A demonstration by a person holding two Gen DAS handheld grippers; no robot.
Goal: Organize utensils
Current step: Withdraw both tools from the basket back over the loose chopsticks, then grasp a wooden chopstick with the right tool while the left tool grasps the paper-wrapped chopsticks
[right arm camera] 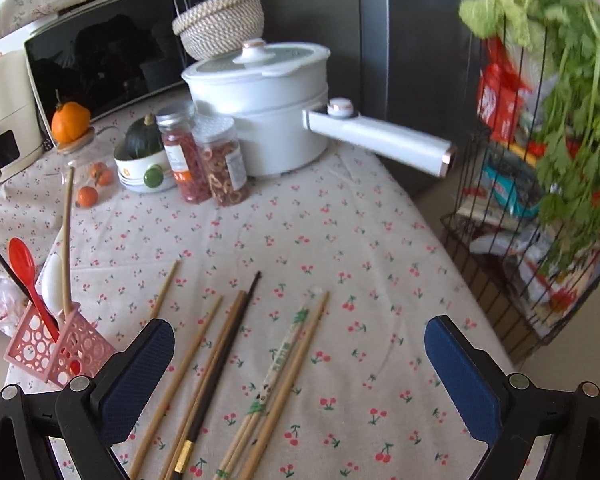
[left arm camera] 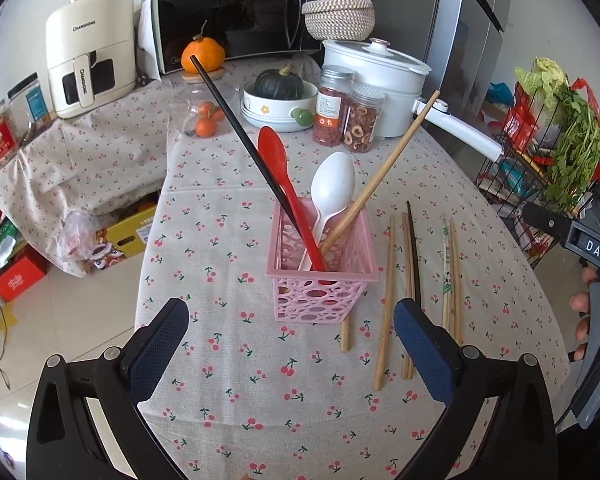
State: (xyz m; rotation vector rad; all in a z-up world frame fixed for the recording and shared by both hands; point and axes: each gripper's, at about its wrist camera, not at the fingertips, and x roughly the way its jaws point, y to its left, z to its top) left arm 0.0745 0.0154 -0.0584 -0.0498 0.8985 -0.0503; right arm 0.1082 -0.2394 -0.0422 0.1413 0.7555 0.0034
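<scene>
Both grippers, left (left arm camera: 291,332) and right (right arm camera: 299,354), gape empty. Holder (left arm camera: 322,258) already carries spoons and two chopsticks; loose chopsticks (right arm camera: 236,360) lie beside it. We judge pick-up step: next, we lower right gripper over one stick.

Both grippers' jaws wide, empty.

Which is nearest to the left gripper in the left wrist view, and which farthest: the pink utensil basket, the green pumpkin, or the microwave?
From the left gripper:
1. Pink utensil basket, just ahead on the tablecloth.
2. Green pumpkin, in a bowl mid-table.
3. Microwave, at the back.
</scene>
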